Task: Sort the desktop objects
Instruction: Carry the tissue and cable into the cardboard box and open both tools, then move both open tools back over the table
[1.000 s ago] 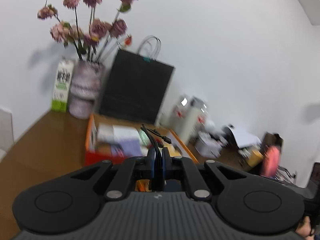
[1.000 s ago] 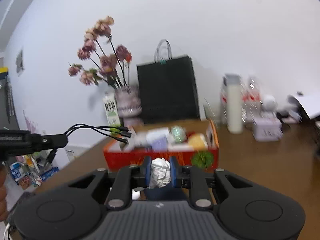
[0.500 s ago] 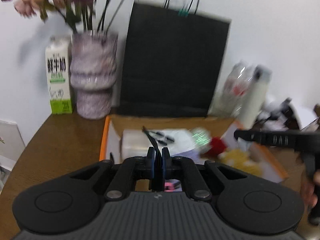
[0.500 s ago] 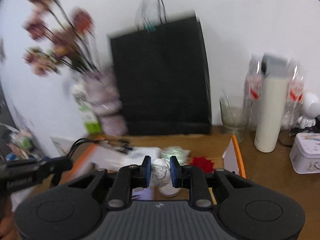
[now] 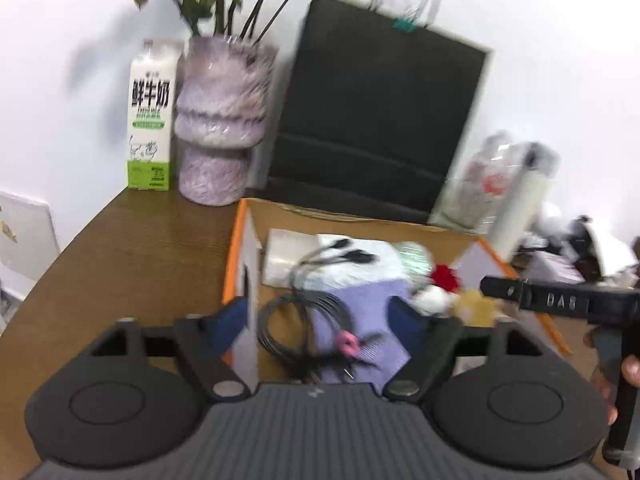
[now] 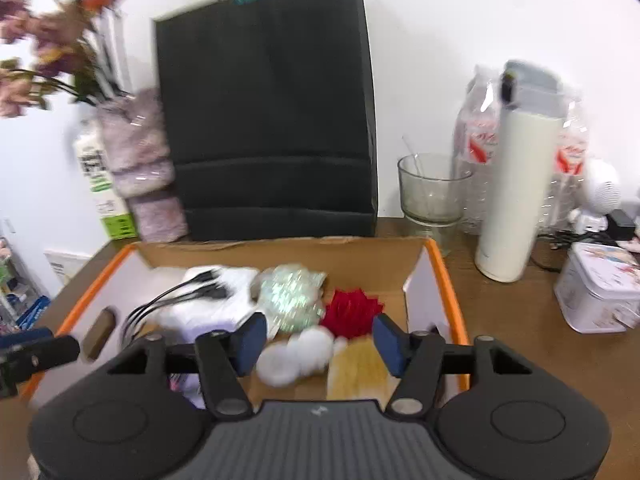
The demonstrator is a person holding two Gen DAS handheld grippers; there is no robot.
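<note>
An orange-rimmed cardboard box sits on the wooden desk and holds several items. My left gripper is open over the box; a black coiled cable with a pink tie lies below it on a purple packet. My right gripper is open over the box's right part; a crumpled white paper ball lies between and below its jaws, beside a red bow, a shiny green ball and a yellow item. The box rim also shows in the left wrist view.
Behind the box stand a black paper bag, a purple vase with flowers and a milk carton. To the right are a glass cup, a white bottle and a tin box.
Both grippers have opened. The left let go of the black cable, the right let go of the white paper ball; both now lie in the box. Both grippers moved closer over the box.
</note>
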